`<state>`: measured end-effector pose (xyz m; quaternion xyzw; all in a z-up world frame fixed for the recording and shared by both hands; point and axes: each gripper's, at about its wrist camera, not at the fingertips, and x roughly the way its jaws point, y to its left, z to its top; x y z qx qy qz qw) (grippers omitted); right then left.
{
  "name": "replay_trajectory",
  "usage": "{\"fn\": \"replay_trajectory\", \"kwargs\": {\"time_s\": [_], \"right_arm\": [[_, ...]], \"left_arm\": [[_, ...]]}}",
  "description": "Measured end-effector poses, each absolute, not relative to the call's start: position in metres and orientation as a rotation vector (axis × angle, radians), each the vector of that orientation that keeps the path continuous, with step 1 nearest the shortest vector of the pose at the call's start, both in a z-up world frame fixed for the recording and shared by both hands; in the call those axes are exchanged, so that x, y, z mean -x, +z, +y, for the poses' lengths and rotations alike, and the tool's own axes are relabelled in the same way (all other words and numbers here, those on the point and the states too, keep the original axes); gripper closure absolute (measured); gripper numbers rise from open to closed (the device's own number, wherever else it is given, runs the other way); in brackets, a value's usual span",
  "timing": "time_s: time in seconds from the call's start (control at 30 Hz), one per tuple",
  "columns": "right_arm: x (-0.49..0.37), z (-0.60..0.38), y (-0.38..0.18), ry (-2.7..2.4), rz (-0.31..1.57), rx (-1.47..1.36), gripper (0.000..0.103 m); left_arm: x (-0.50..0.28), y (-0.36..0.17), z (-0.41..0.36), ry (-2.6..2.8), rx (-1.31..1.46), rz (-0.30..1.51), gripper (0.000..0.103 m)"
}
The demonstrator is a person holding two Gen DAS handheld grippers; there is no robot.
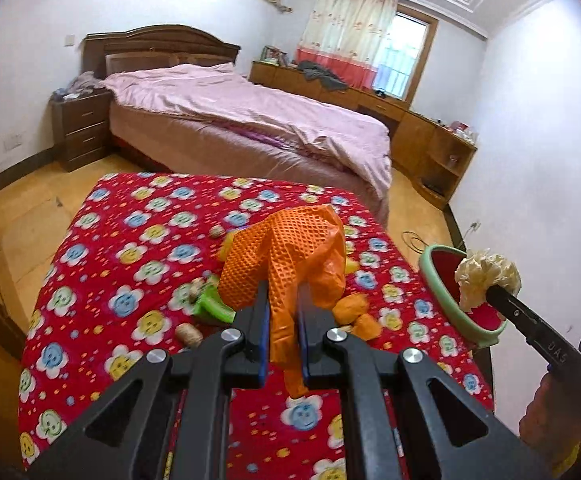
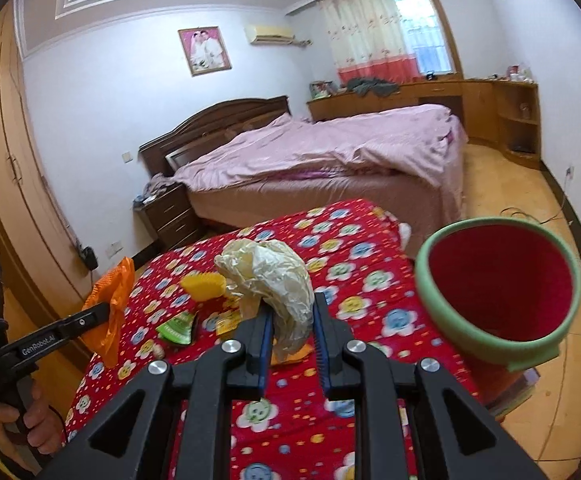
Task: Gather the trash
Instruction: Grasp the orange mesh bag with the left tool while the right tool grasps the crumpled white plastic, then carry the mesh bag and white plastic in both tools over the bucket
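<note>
- Your left gripper [image 1: 282, 300] is clamped tight on an orange mesh bag [image 1: 286, 256], up in the air over the counter [image 1: 130, 240] with its red flower cloth.
- Your right gripper [image 2: 292, 312] is squeezing a crumpled cream paper ball [image 2: 274, 280], just beside the red bin [image 2: 498, 284] with a green rim.
- The bin stands at the counter's right edge.
- More trash lies on the cloth: a green wrapper [image 2: 176, 326], a yellow piece [image 2: 204, 286] and small orange bits [image 1: 356, 308].

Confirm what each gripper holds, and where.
Left gripper: orange mesh bag, pinched at its lower part. Right gripper: crumpled pale wrapper, pinched at its bottom.
</note>
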<state>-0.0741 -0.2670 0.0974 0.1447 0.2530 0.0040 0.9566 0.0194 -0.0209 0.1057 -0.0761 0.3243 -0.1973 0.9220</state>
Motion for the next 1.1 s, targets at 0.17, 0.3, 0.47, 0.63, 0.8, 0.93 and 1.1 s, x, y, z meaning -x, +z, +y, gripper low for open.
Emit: {"fn": "replay_trajectory", "kwargs": {"time_s": [0.17,0.3,0.47,0.63,0.8,0.93,1.1], "right_arm": [[0.081,-0.285,0.105,-0.041,0.494,-0.288,0.083],[0.084,-0.300,0.109,-0.081,0.483,-0.291,0.083],[0.088,-0.320,0.111,-0.126,0.475,-0.299,0.083],[0.090,-0.342,0.110,-0.168,0.473,-0.310,0.083],[0.092,-0.366,0.108,-0.221,0.475,-0.325,0.083],[0.094,-0.385,0.105,-0.263,0.477,-0.333,0.083],[0.096,-0.412,0.098,-0.317,0.484,-0.362,0.083]], "left_arm": [[-0.022,0.117,-0.047,-0.455,0.128,0.649,0.093],[-0.024,0.122,-0.070,-0.499,0.102,0.640,0.093],[-0.030,0.125,-0.097,-0.541,0.079,0.641,0.093],[-0.038,0.123,-0.124,-0.572,0.054,0.660,0.093],[-0.047,0.119,-0.156,-0.610,0.016,0.679,0.093],[-0.054,0.115,-0.185,-0.649,-0.014,0.687,0.093],[-0.060,0.109,-0.226,-0.702,-0.050,0.707,0.093]]}}
